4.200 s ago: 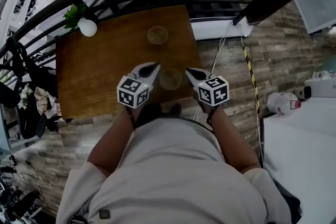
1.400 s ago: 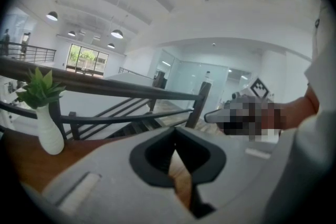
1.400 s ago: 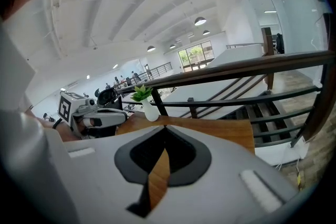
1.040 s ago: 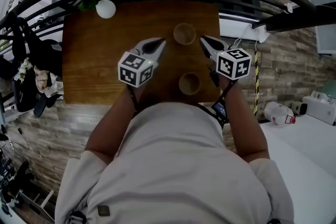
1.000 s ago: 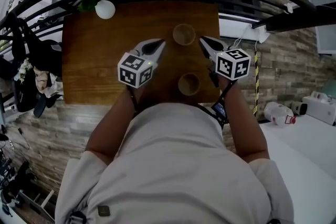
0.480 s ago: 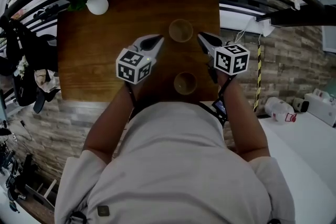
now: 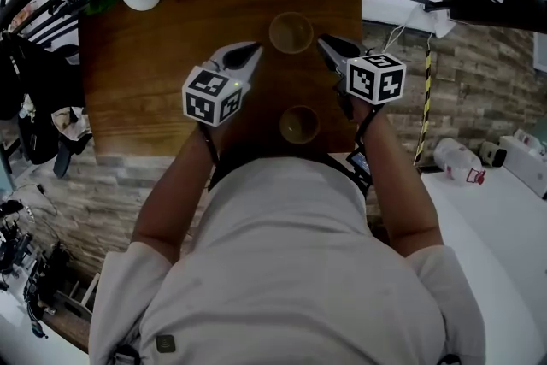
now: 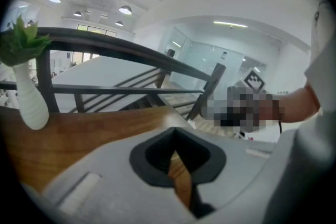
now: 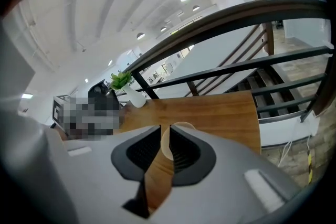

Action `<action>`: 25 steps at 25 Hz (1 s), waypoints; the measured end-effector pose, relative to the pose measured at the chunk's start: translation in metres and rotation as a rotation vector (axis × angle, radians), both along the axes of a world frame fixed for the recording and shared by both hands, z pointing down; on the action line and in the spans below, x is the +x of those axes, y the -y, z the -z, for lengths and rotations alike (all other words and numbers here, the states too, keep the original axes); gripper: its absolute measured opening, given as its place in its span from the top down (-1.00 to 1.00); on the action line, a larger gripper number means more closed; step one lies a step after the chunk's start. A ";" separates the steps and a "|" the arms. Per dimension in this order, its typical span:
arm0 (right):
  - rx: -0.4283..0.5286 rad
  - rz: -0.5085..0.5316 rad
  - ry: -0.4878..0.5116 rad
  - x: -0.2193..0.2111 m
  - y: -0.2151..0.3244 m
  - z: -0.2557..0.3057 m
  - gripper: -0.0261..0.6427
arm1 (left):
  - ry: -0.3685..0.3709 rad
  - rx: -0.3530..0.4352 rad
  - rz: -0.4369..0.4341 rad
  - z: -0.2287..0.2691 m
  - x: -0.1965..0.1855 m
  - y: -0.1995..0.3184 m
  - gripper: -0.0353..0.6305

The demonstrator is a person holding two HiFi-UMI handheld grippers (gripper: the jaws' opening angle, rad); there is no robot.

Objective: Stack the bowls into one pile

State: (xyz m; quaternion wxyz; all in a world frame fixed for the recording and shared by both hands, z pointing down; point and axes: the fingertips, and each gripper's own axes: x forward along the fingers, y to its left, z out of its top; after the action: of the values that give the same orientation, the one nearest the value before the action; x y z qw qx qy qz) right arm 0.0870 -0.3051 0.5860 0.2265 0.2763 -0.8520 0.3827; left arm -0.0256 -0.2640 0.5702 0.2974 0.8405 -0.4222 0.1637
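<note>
The right gripper (image 7: 328,46) has just been opening its jaws: a second ago they were pressed together, and now a narrow gap stands between the pads, with nothing gripped in it. In the right gripper view the pale rim of the far bowl (image 7: 291,32) shows through this gap, just ahead. As far as I can judge, it is not yet between the pads. The left gripper (image 7: 247,55) is closed, tips together and empty; only the wood of the table (image 7: 154,90) shows behind its jaws.

Both grippers have also come lower toward the table than a second ago. They flank the far bowl, the left one near its left side and the right one just beside its right rim. (Some seconds earlier they stood on both sides of the near bowl (image 7: 299,124) instead.) The bowls themselves have not moved: both stand upright on the table, one behind the other and apart, so nothing is stacked.

I judge that the person prepares to take the far bowl by its right rim — the opening jaws are the sign of it. The gap is small, so the thin wall must enter exactly between the pads. The pile is not begun; after the grasp the bowl still has to be carried into the near one.
</note>
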 end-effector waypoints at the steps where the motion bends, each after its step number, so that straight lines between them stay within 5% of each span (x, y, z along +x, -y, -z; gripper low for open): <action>1: -0.007 0.004 -0.003 0.000 0.002 -0.005 0.74 | -0.001 -0.007 0.001 -0.005 0.001 0.002 0.88; 25: -0.169 0.016 -0.077 -0.002 0.028 -0.132 0.71 | 0.004 -0.137 0.005 -0.109 0.005 0.034 0.88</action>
State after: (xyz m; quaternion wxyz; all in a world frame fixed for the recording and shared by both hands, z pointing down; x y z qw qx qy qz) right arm 0.0853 -0.3329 0.7178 0.2846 0.2638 -0.8095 0.4405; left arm -0.0202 -0.2977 0.6797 0.3538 0.8168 -0.4129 0.1931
